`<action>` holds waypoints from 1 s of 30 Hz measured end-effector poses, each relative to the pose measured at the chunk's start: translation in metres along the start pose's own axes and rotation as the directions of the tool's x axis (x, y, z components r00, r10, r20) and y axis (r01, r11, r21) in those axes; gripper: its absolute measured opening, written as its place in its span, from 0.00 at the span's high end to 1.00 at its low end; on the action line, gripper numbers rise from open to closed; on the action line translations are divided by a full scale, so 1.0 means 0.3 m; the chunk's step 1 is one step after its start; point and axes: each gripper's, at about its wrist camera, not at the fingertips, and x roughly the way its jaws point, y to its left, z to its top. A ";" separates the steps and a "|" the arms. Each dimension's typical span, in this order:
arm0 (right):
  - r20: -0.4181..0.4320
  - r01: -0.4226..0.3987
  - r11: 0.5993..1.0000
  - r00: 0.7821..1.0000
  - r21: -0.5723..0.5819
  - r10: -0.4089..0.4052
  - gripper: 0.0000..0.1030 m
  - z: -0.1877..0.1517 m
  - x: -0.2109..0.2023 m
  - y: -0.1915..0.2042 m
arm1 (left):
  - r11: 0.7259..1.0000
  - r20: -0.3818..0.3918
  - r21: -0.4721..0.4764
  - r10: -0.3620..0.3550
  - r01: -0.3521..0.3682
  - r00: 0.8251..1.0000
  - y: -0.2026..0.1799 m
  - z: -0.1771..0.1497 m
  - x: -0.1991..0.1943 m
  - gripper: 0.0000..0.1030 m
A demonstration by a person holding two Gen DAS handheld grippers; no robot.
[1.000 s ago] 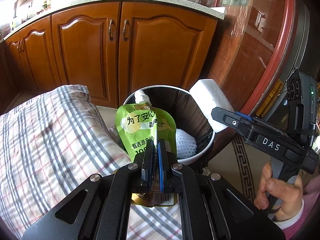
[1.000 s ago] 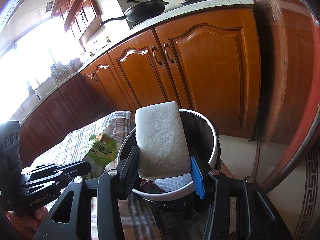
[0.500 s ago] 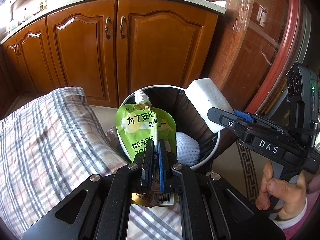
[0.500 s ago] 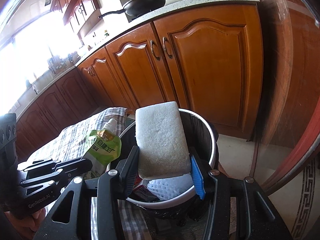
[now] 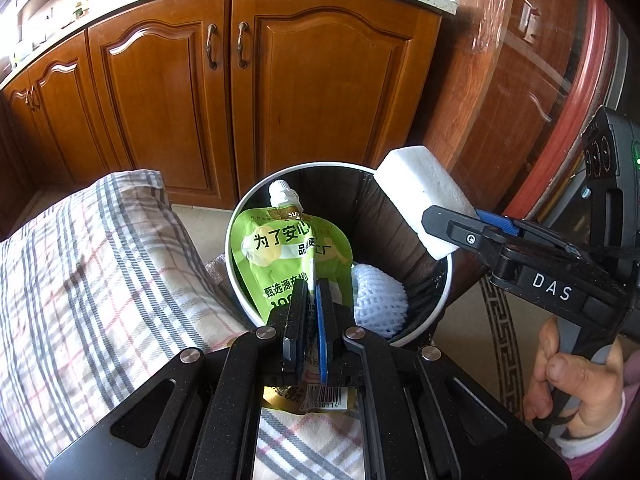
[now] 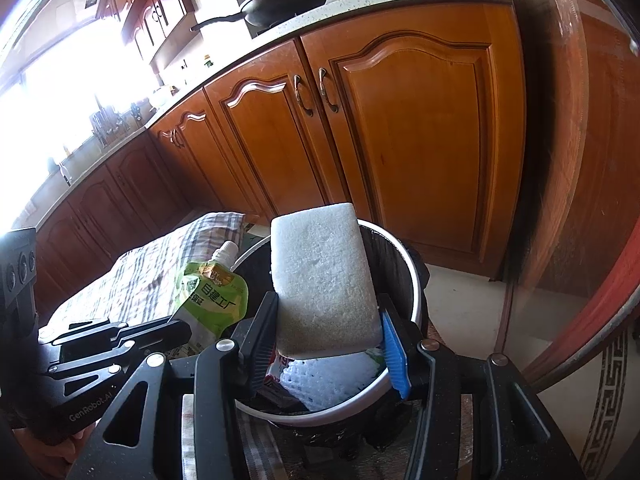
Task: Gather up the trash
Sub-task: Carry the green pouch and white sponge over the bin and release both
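My left gripper (image 5: 308, 296) is shut on a green spouted drink pouch (image 5: 286, 256) and holds it upright over the near left rim of a round bin (image 5: 442, 304) with a white rim and black liner. My right gripper (image 6: 326, 316) is shut on a white foam block (image 6: 322, 276) and holds it over the bin (image 6: 414, 280). The foam block (image 5: 420, 200) sits above the bin's right rim in the left wrist view. The pouch also shows in the right wrist view (image 6: 210, 300). A white foam net (image 5: 378, 300) lies inside the bin.
A plaid cloth (image 5: 88, 280) covers the surface left of the bin. Wooden kitchen cabinets (image 5: 224, 92) stand behind, with a black pan (image 6: 280, 2) on the counter. A dark red glass-fronted cabinet (image 5: 520, 92) stands at the right. Tiled floor lies beyond the bin.
Both grippers have moved a little further over the bin with their loads. The pouch and foam block stay gripped.
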 end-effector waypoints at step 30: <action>-0.125 0.013 0.999 0.992 -0.034 -0.017 0.52 0.028 0.107 -0.016 | 1.000 -0.073 0.017 -0.008 0.009 0.997 -0.015 0.038 0.100 0.97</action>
